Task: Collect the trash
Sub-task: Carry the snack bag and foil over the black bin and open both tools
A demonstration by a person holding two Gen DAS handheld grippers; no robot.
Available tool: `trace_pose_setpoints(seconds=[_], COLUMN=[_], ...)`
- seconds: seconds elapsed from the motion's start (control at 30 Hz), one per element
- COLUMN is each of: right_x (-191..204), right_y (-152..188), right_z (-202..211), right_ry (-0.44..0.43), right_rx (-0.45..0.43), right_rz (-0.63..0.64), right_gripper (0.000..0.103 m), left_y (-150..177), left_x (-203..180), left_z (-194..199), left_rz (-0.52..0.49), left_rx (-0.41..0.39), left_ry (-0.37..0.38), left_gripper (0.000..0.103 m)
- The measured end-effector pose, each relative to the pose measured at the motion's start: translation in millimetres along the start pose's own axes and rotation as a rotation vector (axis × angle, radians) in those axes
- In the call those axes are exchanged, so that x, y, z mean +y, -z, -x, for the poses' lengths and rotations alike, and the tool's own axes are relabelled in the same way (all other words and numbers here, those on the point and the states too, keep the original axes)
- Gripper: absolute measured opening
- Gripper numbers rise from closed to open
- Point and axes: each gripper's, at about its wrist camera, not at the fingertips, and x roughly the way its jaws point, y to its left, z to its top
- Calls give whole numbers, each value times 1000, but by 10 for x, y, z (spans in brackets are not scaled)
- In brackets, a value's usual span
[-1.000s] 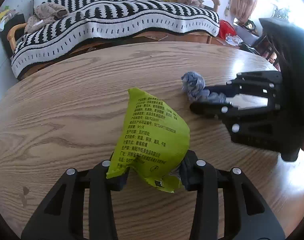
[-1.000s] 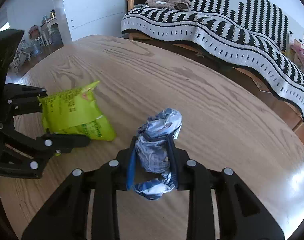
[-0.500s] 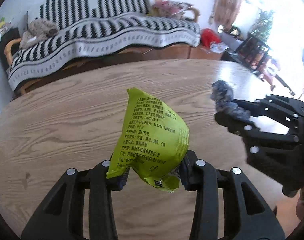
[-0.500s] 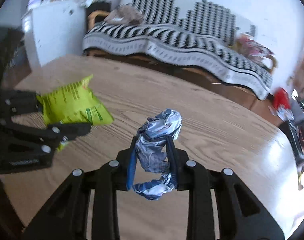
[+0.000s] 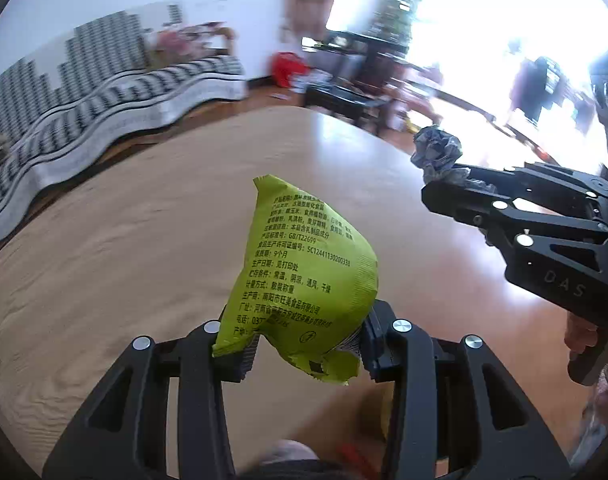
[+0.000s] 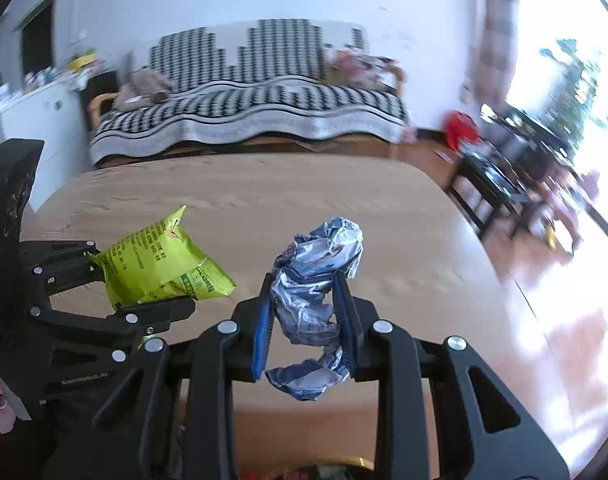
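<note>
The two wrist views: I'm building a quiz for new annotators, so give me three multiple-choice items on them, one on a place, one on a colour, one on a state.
1. Where is the crumpled wrapper?
A. flat on the table
B. between the fingers of the right tool
C. on the sofa

2. What colour is the snack bag?
A. yellow-green
B. red
C. white

3. What is the state of the left tool?
A. open and empty
B. shut on the snack bag
C. out of view

Answers:
1 B, the blue finger pads press it from both sides.
2 A, both views show it yellow-green with dark print.
3 B, its fingers pinch the bag's lower end above the wooden table.
</note>
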Motion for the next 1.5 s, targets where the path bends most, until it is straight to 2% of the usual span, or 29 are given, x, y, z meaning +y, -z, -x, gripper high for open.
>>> trace_pose_setpoints(seconds=[0.07, 0.13, 0.23, 0.33, 0.37, 0.4, 0.53, 0.63, 0.77, 0.93, 1.23, 1.33, 1.37, 1.4, 1.43, 1.47, 1.5], right_x=[-301, -525, -878, -1194, -1234, -1302, -1432, -1473, -1522, -1418, -1348, -1356, -1358, -1365, -1375, -1394, -1415], right_y=[307, 590, 1098, 1776, 1933, 2256, 3048, 3384, 3484, 3280, 3209, 3212, 3217, 3225, 3223, 3211, 3196], right_z=[247, 425, 633, 593, 546, 459, 261, 156, 134, 39, -66, -103, -110, -115, -109, -82, -45], right_ry=[35, 57, 73, 66, 61, 50, 39, 30, 27, 34, 55, 51, 48, 42, 44, 61, 72], right_rx=[11, 25, 72, 199, 236, 284, 383, 447, 473, 479, 502, 509, 512, 514, 514, 505, 487], right_rz=[-54, -99, -215, -407, -447, -526, -746, -820, -836, -808, -794, -808, -812, -819, -824, -827, -829], right_gripper=[29, 29, 29, 29, 29, 29, 29, 29, 29, 29, 29, 31, 36, 46, 80, 97, 97], left_y=[63, 184, 421, 727, 894, 1007, 1629, 1845, 1834, 1872, 1826, 1834, 1844, 1851, 1850, 1845, 1839], left_x=[-303, -635, -1049, -1356, -1439, -1510, -1713, -1669, -1549, -1475, -1655, -1667, -1670, -1668, -1665, -1658, -1654], left_z=[-80, -216, -422, -700, -850, -945, -1355, -1577, -1660, -1631, -1631, -1654, -1670, -1678, -1674, -1659, -1651], left_rz=[-26, -33, -60, -19, 10, 20, -7, -16, 33, 37, 37, 43, 46, 58, 72, 85, 91], left_rx=[29, 83, 169, 286, 340, 373, 517, 612, 612, 616, 619, 628, 631, 629, 617, 598, 593], left_ry=[50, 129, 208, 290, 298, 299, 261, 237, 240, 256, 266, 278, 284, 288, 283, 281, 291], left_gripper=[40, 40, 40, 40, 40, 40, 40, 40, 40, 40, 40, 43, 52, 78, 93, 97, 97])
